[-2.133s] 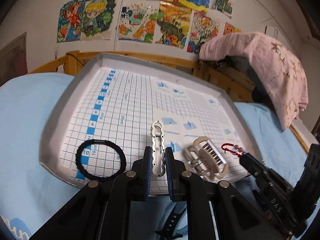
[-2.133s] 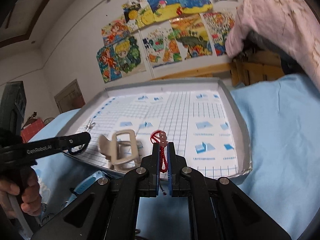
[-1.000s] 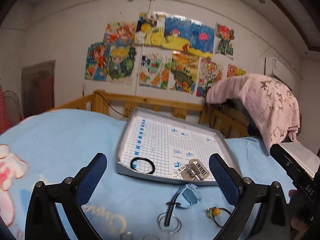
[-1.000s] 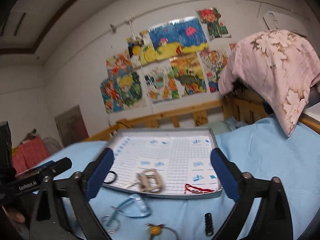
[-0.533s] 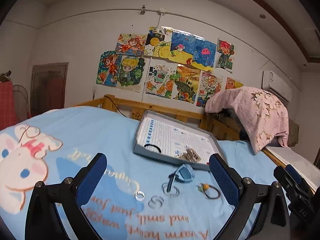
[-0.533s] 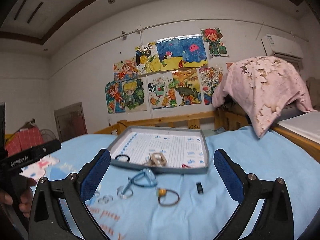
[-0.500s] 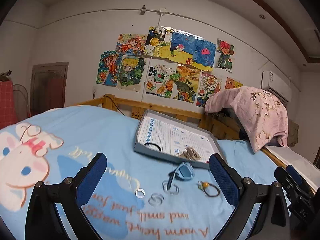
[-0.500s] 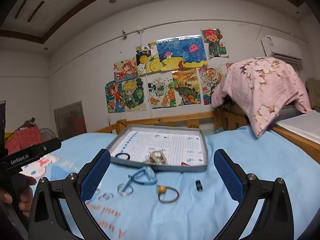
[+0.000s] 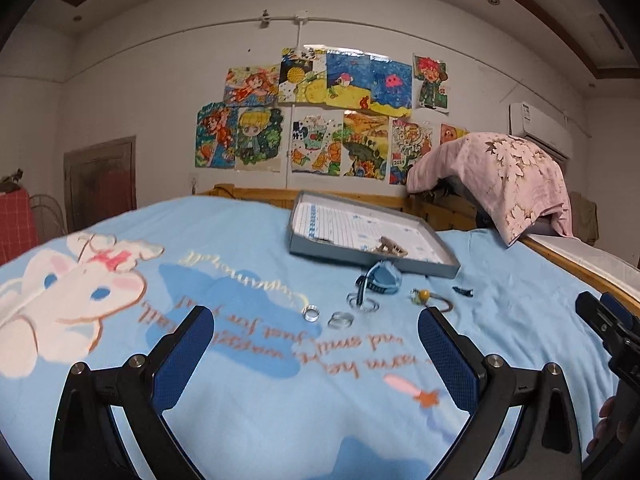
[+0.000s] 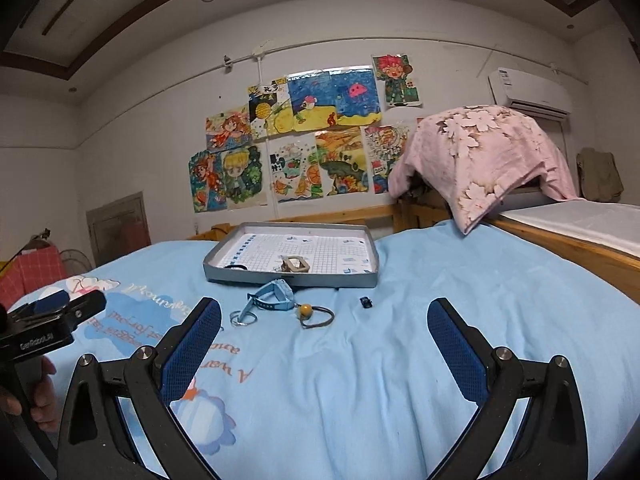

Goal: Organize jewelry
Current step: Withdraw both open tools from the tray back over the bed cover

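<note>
Pulled back from the tray (image 10: 288,278) at frame centre, both tongs (image 9: 316,356) (image 10: 324,344) now spread and empty; more pieces left on the bed (image 10: 400,360).

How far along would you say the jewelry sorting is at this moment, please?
Partly done. The grey tray already holds a beige claw clip and a black hair tie. Nothing is in hand: the left tongs and right tongs are both open and empty. Left on the blanket are the blue watch, the yellow-bead hair tie, a small dark clip and two silver rings.
</note>
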Tool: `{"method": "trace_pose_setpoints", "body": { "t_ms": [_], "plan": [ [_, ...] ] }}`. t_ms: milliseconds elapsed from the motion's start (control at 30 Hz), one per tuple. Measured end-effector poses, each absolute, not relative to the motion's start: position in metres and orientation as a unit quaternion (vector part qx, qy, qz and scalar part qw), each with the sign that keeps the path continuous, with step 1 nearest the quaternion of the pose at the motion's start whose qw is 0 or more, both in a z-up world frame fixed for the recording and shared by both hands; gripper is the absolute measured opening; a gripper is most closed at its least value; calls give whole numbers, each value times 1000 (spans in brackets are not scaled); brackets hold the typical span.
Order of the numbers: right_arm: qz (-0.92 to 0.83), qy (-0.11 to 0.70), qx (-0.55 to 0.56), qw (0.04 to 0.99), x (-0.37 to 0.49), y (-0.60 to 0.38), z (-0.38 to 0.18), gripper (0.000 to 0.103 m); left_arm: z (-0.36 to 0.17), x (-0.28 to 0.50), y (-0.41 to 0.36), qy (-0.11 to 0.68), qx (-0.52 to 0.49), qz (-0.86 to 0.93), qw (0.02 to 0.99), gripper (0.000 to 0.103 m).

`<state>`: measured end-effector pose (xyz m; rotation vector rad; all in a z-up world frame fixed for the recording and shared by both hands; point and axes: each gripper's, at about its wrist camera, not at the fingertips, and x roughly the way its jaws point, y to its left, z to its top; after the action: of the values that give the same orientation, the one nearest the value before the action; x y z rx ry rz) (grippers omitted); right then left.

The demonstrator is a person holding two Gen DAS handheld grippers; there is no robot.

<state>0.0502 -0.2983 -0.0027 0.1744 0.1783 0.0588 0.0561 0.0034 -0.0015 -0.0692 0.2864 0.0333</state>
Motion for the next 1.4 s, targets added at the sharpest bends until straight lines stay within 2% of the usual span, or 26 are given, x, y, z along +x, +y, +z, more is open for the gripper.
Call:
{"method": "trace_pose_setpoints", "body": {
  "t_ms": [500,1067,1400],
  "plan": [
    [39,124,30,991,66,-273,-14,101,-19,52,-3,156,-11,38,987,103],
    [70,137,44,987,70,-270,-9,101,-21,80,2,214,-27,41,975,103],
    [86,92,14,992,104,-274,19,101,-4,123,19,204,-51,72,975,103]
  ]
}}
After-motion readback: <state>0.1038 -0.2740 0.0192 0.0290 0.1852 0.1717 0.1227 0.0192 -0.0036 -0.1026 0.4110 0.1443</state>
